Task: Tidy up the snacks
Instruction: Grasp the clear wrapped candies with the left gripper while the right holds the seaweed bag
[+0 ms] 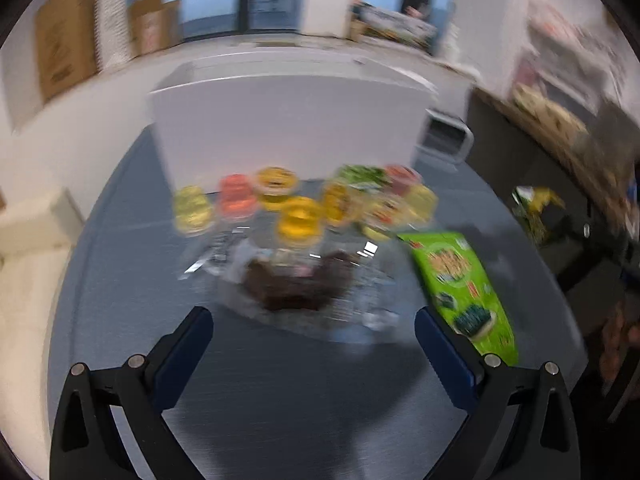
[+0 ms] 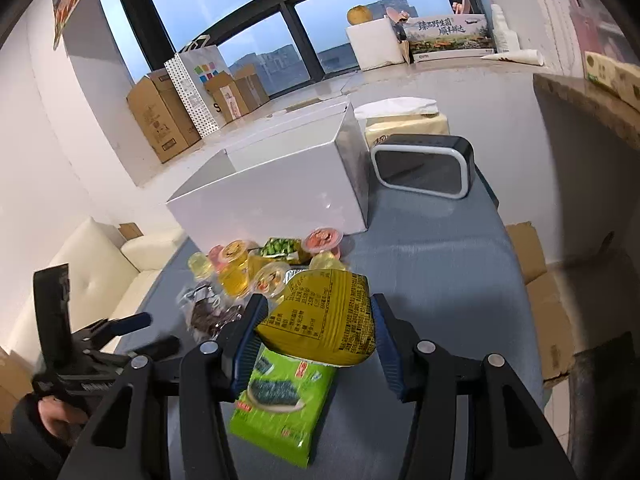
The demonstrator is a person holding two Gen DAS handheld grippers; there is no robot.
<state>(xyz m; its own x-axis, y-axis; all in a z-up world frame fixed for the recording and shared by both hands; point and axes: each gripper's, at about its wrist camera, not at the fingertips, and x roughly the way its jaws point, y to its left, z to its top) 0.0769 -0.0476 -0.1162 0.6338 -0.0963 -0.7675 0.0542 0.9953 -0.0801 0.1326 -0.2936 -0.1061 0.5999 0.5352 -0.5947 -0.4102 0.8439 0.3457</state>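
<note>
My right gripper (image 2: pixel 316 312) is shut on a yellow snack packet (image 2: pixel 320 316) and holds it off the grey-blue table (image 2: pixel 432 280). Under it lies a green seaweed packet (image 2: pixel 280 408), flat on the table. Several jelly cups (image 2: pixel 256 264) cluster in front of a white box (image 2: pixel 280 184). In the blurred left wrist view my left gripper (image 1: pixel 312 320) is open and empty, just short of a clear bag of dark brown snacks (image 1: pixel 296 284). The jelly cups (image 1: pixel 300 200) are beyond it and the green seaweed packet (image 1: pixel 464 284) lies to its right. The left gripper (image 2: pixel 148 334) also shows in the right wrist view, in a person's hand (image 2: pixel 56 416).
A black device with a white rim (image 2: pixel 424 164) and a tissue pack (image 2: pixel 404 120) stand right of the white box (image 1: pixel 288 120). Cardboard boxes (image 2: pixel 160 120) line the window wall, and a cream sofa (image 2: pixel 92 264) sits left of the table. More cardboard (image 2: pixel 540 292) lies on the floor at right.
</note>
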